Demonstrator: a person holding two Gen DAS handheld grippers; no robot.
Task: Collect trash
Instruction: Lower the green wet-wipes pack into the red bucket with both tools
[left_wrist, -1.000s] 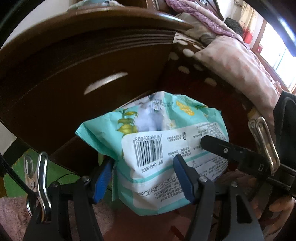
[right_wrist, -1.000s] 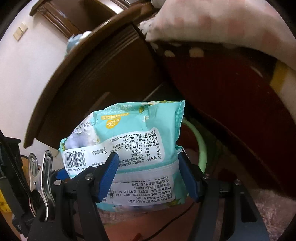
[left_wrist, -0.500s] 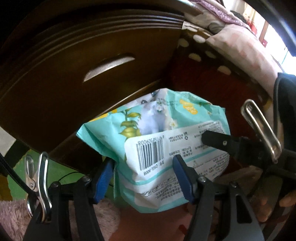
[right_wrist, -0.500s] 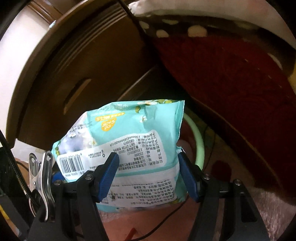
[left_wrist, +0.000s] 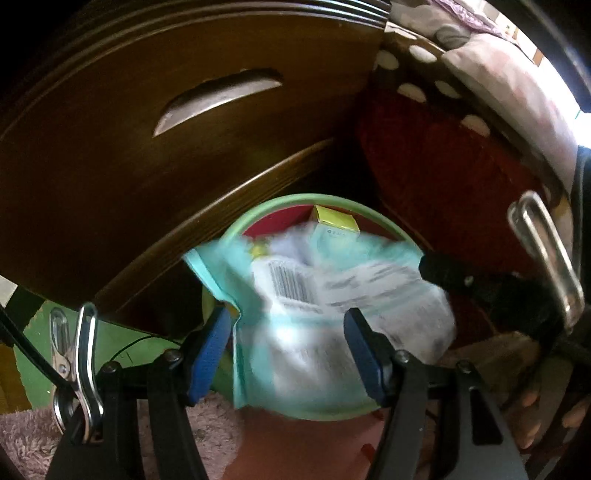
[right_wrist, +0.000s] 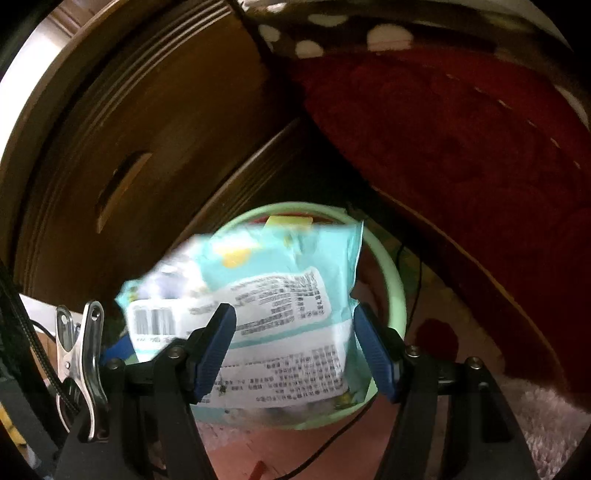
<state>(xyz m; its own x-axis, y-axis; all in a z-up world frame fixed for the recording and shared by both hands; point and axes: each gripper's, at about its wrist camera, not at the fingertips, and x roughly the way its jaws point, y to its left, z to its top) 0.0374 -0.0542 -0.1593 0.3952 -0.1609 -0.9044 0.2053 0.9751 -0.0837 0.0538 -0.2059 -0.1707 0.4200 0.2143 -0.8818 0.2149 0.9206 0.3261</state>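
Both views are taken from the wrists, along the blue-padded fingers and steeply downward, close above a green-rimmed bin (left_wrist: 258, 216) on the floor. In the left wrist view, the left claw (left_wrist: 286, 350) is seen at the bottom edge; in the right wrist view, the right claw (right_wrist: 295, 349). Shared by both are the bin, the teal wipes packet (right_wrist: 291, 295), the dark wooden cabinet (left_wrist: 147, 166) and the red bedcover (right_wrist: 461, 147).

Mint-green and white wrapper (right_wrist: 258, 295) with black barcode, black print and a yellow spot. Pale green bin rim (right_wrist: 395, 291), red inside, yellow box (left_wrist: 334, 219) at twelve o'clock. Blue pads (right_wrist: 214, 347) on black gripper fingers. Dark brown wooden cabinet (left_wrist: 184, 147). Deep red blanket (right_wrist: 461, 147), white-dotted brown edge. Pink fluffy rug (left_wrist: 29, 435).
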